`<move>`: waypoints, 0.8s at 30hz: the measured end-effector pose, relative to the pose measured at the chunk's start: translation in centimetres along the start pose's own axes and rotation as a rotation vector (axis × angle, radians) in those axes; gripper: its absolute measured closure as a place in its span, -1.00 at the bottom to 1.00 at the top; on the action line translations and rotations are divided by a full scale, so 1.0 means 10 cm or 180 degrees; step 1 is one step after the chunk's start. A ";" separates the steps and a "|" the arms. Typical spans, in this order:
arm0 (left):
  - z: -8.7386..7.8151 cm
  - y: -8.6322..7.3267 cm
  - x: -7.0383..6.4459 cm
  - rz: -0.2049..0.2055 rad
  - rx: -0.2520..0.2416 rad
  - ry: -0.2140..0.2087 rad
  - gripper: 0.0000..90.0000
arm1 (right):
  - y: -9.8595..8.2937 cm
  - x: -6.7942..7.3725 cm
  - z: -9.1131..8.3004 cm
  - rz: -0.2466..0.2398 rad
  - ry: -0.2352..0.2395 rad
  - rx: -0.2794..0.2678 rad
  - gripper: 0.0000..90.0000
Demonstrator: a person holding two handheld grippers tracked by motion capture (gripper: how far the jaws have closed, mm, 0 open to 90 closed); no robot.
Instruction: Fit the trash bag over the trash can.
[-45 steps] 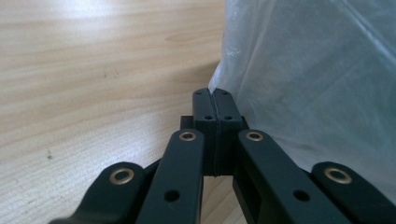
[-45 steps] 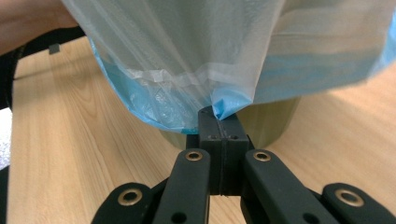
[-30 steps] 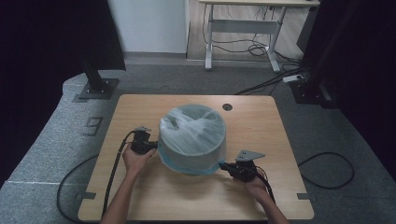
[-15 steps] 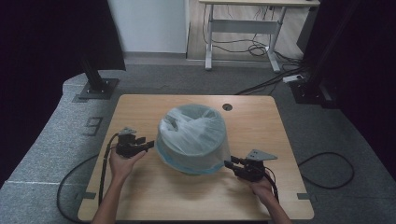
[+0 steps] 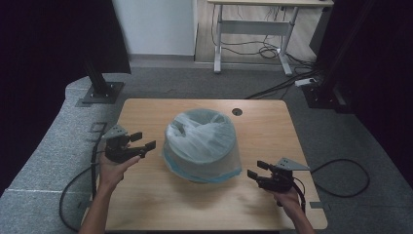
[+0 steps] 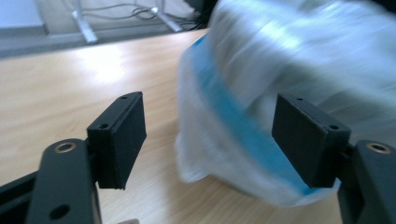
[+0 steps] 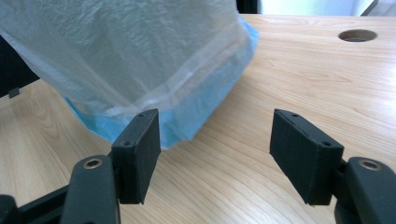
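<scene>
**Both tongs off the bag, bin left standing mid-desk**

You held the left tongs (image 5: 143, 140) just beside the left flank of the lined bin (image 5: 202, 145), jaws spread wide and empty. The right tongs (image 5: 258, 171) sat near its lower right side, equally wide and gripping nothing. The bin stood at the middle of the desk (image 5: 272, 122), with the clear bag (image 7: 121, 51) draped over its rim and down the wall, blue hem (image 6: 233, 121) hanging near the desk surface. Flanking it from opposite sides likely let you reach the hem on both sides. Each pair pointed inward at the plastic, apart from it.
</scene>
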State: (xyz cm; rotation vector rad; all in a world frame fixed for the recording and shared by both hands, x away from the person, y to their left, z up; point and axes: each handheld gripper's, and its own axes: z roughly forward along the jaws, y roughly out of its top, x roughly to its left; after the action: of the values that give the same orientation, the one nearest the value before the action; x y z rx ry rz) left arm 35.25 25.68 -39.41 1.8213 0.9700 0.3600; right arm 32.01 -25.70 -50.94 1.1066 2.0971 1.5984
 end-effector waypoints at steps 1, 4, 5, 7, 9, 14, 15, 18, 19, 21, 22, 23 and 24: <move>-0.02 0.07 -0.06 0.0038 -0.0010 -0.0065 -0.44 | -0.01 -0.01 -0.02 0.0015 -0.0009 -0.0001 -0.28; -0.01 0.24 -0.18 0.0097 -0.0001 -0.0240 -0.45 | -0.04 -0.07 -0.07 0.0059 -0.0043 0.0002 -0.28; 0.01 0.29 -0.21 0.0117 0.0021 -0.0287 -0.47 | -0.05 -0.08 -0.07 0.0070 -0.0050 0.0011 -0.28; 0.05 0.39 -0.28 0.0192 0.0057 -0.0353 -0.48 | -0.05 -0.11 -0.09 0.0087 -0.0079 0.0013 -0.29; 0.10 0.48 -0.34 0.0275 0.0100 -0.0403 -0.48 | -0.06 -0.12 -0.10 0.0095 -0.0095 0.0008 -0.29; 0.23 0.60 -0.41 0.0353 0.0184 -0.0499 -0.47 | -0.07 -0.14 -0.10 0.0141 -0.0140 0.0016 -0.29; 0.25 0.62 -0.41 0.0370 0.0204 -0.0512 -0.47 | -0.07 -0.14 -0.09 0.0142 -0.0143 0.0022 -0.29; 0.30 0.64 -0.40 0.0361 0.0221 -0.0542 -0.46 | -0.08 -0.14 -0.09 0.0133 -0.0147 0.0039 -0.29; 0.31 0.64 -0.40 0.0351 0.0219 -0.0550 -0.45 | -0.08 -0.14 -0.09 0.0136 -0.0149 0.0045 -0.29; 0.33 0.67 -0.40 0.0360 0.0234 -0.0548 -0.44 | -0.08 -0.14 -0.08 0.0149 -0.0155 0.0053 -0.29; 0.34 0.69 -0.41 0.0372 0.0248 -0.0552 -0.44 | -0.08 -0.14 -0.08 0.0148 -0.0156 0.0062 -0.29; 0.36 0.71 -0.41 0.0381 0.0263 -0.0565 -0.43 | -0.09 -0.14 -0.08 0.0153 -0.0161 0.0071 -0.28; 0.38 0.74 -0.42 0.0386 0.0276 -0.0568 -0.43 | -0.09 -0.14 -0.08 0.0148 -0.0165 0.0072 -0.29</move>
State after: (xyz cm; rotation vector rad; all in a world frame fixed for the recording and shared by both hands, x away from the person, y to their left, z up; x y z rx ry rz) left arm 38.33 18.84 -33.94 1.9601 0.7643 0.2275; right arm 32.10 -27.28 -51.78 1.1996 2.0759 1.5531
